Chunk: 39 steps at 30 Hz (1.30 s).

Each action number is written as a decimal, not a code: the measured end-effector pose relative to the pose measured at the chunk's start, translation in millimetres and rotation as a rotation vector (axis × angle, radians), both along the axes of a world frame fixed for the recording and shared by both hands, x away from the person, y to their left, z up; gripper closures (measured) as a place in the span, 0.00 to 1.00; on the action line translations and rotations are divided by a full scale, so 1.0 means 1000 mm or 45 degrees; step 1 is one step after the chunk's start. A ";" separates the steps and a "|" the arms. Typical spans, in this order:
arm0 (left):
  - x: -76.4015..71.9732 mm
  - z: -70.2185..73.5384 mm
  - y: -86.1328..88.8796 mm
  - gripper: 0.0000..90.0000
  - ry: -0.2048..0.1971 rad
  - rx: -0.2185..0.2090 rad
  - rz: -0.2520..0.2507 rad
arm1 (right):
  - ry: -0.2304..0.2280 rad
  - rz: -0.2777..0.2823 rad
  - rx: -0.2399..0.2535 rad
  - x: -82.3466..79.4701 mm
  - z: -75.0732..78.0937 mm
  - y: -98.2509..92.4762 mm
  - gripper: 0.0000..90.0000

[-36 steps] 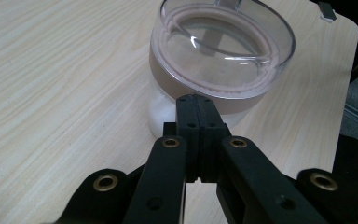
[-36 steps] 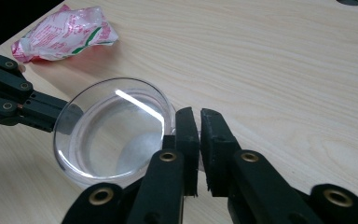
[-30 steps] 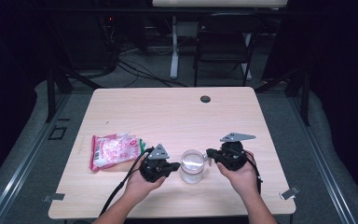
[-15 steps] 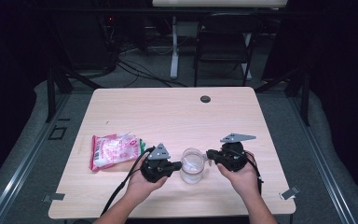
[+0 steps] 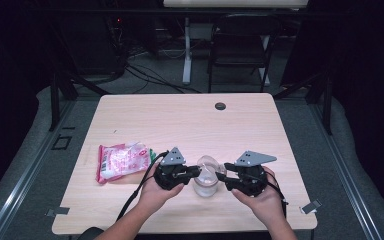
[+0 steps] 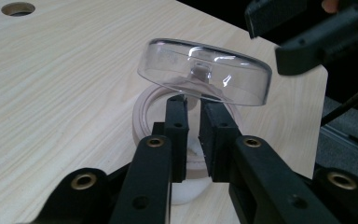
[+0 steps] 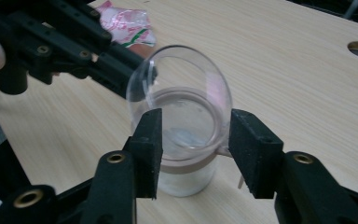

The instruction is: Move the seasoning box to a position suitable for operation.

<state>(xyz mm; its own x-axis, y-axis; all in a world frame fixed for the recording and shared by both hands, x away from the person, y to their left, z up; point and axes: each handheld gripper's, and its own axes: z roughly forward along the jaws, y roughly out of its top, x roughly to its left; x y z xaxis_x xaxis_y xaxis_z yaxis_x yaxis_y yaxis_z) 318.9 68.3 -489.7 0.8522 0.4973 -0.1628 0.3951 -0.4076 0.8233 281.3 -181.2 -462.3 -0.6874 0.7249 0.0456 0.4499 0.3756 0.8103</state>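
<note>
A clear glass jar (image 5: 205,187) stands near the table's front edge, and its clear lid (image 5: 207,162) is tipped up over the mouth. In the right gripper view my right gripper (image 7: 191,126) straddles the jar (image 7: 186,177). Its jaws have just been opening and the pads stand at the jar's sides without squeezing. My left gripper (image 6: 193,100) points at the raised lid (image 6: 205,70). Its jaws have just parted to a narrow slit, and the lid's small tab sits just past the tips with nothing pinched between them. My left gripper (image 5: 198,171) and right gripper (image 5: 219,176) face each other across the jar.
A pink snack bag (image 5: 122,161) lies left of my left hand. A round cable hole (image 5: 220,106) sits at the table's far edge. A dark chair (image 5: 240,40) and cables stand beyond the table. The table's right edge is close behind the right hand.
The right gripper's jaws have spread wide around the jar and the hand has shifted slightly. The left hand has stayed put. The lid now stands tilted above the jar.
</note>
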 end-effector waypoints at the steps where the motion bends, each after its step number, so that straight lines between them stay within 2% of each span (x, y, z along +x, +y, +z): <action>1: 0.000 0.000 0.000 0.88 -0.001 -0.006 0.006 | -0.001 0.019 -0.008 -0.001 0.000 0.002 0.60; 5: 0.001 0.002 0.001 0.81 0.013 -0.040 0.029 | -0.012 0.038 -0.060 -0.003 -0.003 0.009 0.56; 7: 0.001 0.004 0.002 0.77 0.003 -0.055 0.045 | -0.018 0.047 -0.089 -0.003 -0.005 0.012 0.54; 9: 0.000 0.004 0.002 0.74 0.008 -0.068 0.053 | -0.022 0.054 -0.098 -0.003 -0.006 0.015 0.53; 14: -0.001 0.003 0.003 0.70 -0.022 -0.048 0.072 | -0.048 0.046 -0.147 -0.001 -0.011 0.020 0.52; 19: 0.001 -0.004 0.002 0.68 -0.033 0.006 0.098 | -0.051 0.037 -0.118 0.000 -0.009 0.019 0.54; 23: 0.003 -0.012 -0.001 0.68 -0.022 0.037 0.108 | -0.037 0.038 -0.092 0.001 -0.008 0.015 0.55; 26: 0.004 -0.017 -0.002 0.68 0.009 0.041 0.121 | -0.034 0.033 -0.085 0.001 -0.008 0.015 0.55; 30: 0.004 -0.022 -0.005 0.71 0.011 0.073 0.122 | -0.036 0.032 -0.073 0.001 -0.008 0.013 0.56; 32: 0.004 -0.022 -0.005 0.72 -0.007 0.079 0.124 | -0.029 0.032 -0.068 0.001 -0.008 0.012 0.57; 39: 0.004 -0.024 -0.005 0.72 -0.005 0.056 0.132 | -0.021 0.029 -0.034 0.002 -0.007 0.008 0.58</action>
